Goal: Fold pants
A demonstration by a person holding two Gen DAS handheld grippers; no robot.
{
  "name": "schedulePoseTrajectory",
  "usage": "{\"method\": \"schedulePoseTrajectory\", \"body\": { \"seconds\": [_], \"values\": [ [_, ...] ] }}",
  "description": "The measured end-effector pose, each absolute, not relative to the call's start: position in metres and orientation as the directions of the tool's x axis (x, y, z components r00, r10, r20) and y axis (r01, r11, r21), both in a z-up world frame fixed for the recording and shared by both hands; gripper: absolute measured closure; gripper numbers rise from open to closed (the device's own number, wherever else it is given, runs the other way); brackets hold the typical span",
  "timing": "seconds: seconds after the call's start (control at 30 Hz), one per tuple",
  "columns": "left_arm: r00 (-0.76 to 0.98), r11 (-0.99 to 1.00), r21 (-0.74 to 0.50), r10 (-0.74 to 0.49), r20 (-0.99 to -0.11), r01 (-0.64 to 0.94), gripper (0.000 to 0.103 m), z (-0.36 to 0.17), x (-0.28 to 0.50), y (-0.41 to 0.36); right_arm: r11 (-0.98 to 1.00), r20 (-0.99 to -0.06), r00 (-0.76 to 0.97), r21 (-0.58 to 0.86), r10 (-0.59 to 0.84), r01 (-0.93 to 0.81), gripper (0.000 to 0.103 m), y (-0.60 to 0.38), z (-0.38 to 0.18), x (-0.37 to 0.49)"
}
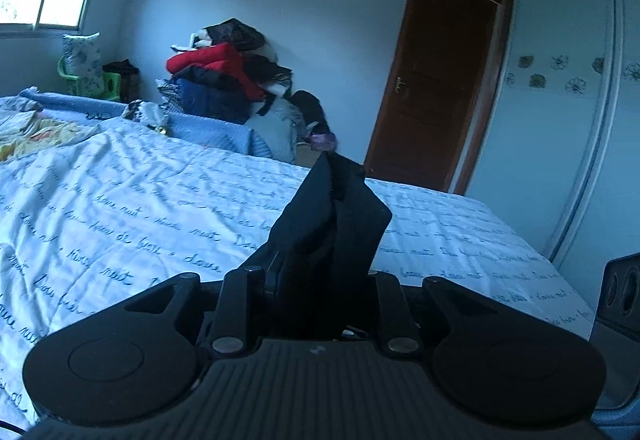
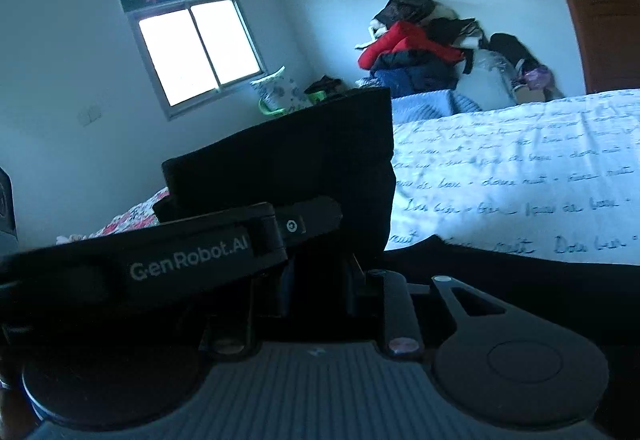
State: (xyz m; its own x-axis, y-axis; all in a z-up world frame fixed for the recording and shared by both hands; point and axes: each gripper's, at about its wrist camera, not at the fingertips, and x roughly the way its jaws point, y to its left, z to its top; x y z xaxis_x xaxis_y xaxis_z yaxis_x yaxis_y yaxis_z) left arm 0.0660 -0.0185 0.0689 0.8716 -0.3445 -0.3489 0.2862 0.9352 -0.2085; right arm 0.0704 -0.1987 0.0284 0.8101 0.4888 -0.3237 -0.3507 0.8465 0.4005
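Observation:
The pants (image 1: pixel 324 224) are black cloth. In the left wrist view my left gripper (image 1: pixel 320 280) is shut on a bunched edge of them, which sticks up between the jaws above the bed. In the right wrist view my right gripper (image 2: pixel 320 260) is shut on another part of the pants (image 2: pixel 304 156), a wide folded band that rises in front of the camera. More black cloth (image 2: pixel 500 272) hangs to the right of it over the bed. A strap marked GenRobot.AI (image 2: pixel 192 260) crosses the left of that view. The fingertips are hidden by the cloth in both views.
A bed with a white sheet printed with script (image 1: pixel 120 208) lies below both grippers. A pile of clothes (image 1: pixel 228 72) stands against the far wall. A brown door (image 1: pixel 432 80) and a wardrobe (image 1: pixel 560 100) are at the right. A window (image 2: pixel 200 48) is at the far left.

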Motion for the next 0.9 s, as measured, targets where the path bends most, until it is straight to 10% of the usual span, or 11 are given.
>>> {"method": "schedulePoseTrajectory", "body": {
  "seconds": [0.9],
  "values": [
    [0.788,0.871,-0.183,-0.490,-0.373,0.455,0.072,0.047,0.067,-0.122,0.879,-0.328,0.870,0.428,0.368,-0.210,0.078,-0.287,0.008,0.053]
  ]
}}
